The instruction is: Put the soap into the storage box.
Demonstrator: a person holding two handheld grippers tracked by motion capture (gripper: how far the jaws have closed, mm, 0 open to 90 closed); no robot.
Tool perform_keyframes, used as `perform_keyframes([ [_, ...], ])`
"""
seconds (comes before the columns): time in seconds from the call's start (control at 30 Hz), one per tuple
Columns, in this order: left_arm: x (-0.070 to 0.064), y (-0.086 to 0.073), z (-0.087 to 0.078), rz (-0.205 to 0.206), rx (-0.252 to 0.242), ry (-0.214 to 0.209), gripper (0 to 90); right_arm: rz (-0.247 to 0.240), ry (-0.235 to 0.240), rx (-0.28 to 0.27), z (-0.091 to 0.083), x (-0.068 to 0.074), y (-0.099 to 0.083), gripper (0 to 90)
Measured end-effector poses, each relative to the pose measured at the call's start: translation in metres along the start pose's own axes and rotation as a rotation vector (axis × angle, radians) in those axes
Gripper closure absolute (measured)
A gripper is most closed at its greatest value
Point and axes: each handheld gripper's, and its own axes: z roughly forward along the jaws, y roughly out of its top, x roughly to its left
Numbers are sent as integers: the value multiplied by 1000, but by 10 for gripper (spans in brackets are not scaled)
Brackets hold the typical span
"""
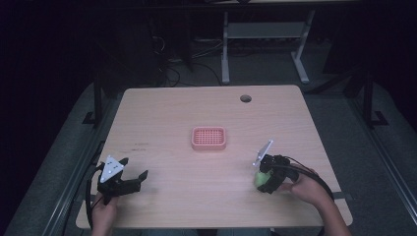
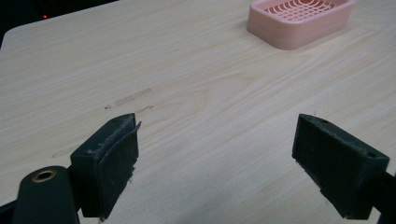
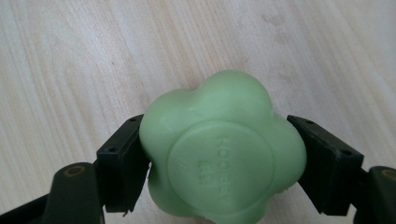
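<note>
Right gripper (image 3: 219,154) clamped on green flower-shaped soap (image 3: 219,149), one jaw pressed to each side; soap held low at table's (image 1: 206,113) right front, wood grain just behind it; left gripper (image 2: 215,163) spread wide, nothing between jaws, low over left front of table; pink slotted soap dish (image 1: 209,138) sits mid-table, well apart from both grippers.

Green flower-shaped soap (image 3: 219,149), tool-clamped
</note>
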Motion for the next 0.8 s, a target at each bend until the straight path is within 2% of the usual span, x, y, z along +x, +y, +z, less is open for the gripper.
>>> perform_keyframes([
  [0.3, 0, 0, 0, -1, -3, -1, 142, 7, 6, 6, 2, -1, 4, 251],
  [0.6, 1, 0, 0, -1, -6, -1, 142, -4, 7, -51, -11, -5, 17, 253],
  [0.8, 0, 0, 0, -3, -8, -1, 142, -14, 15, -47, -13, -8, 29, 253],
])
